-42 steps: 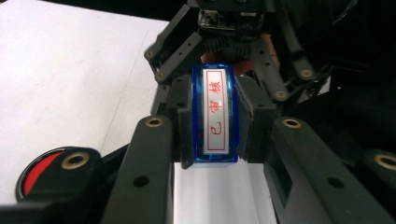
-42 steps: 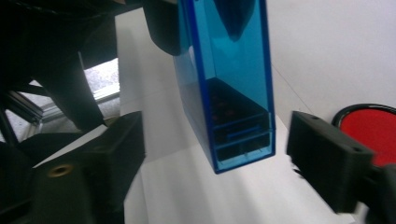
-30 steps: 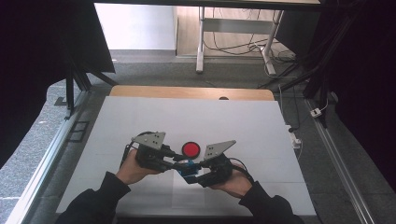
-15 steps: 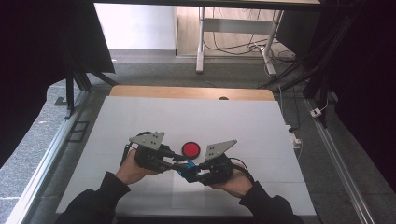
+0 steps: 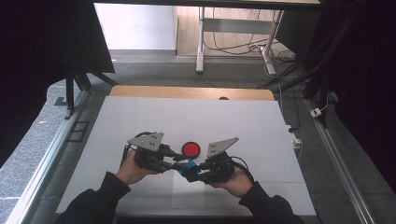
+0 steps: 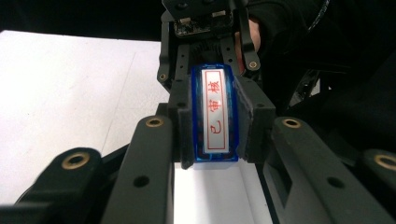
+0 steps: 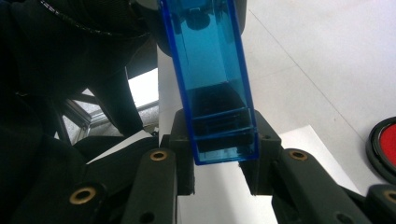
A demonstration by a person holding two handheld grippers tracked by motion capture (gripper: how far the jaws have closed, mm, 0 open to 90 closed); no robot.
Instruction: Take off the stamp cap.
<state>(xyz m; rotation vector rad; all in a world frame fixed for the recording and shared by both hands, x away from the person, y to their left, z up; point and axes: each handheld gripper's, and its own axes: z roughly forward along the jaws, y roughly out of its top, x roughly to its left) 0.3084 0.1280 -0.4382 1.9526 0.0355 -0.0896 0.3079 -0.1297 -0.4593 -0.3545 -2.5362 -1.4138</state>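
Translucent blue plastic stamp with a red-lettered white label (image 6: pixel 215 116): pinched at one end by the left hand-held gripper (image 5: pixel 175 162), at the other by the right hand-held gripper (image 5: pixel 195 174), above the white worktop (image 5: pixel 140 116); probably gripped so for pulling apart. Round red pad in a black case (image 5: pixel 190 149) just beyond both.

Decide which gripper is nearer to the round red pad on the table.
Right, narrowly. The right gripper sits just below and right of the red pad; the left gripper is beside it, lower left. Both jaws clamp the blue stamp.
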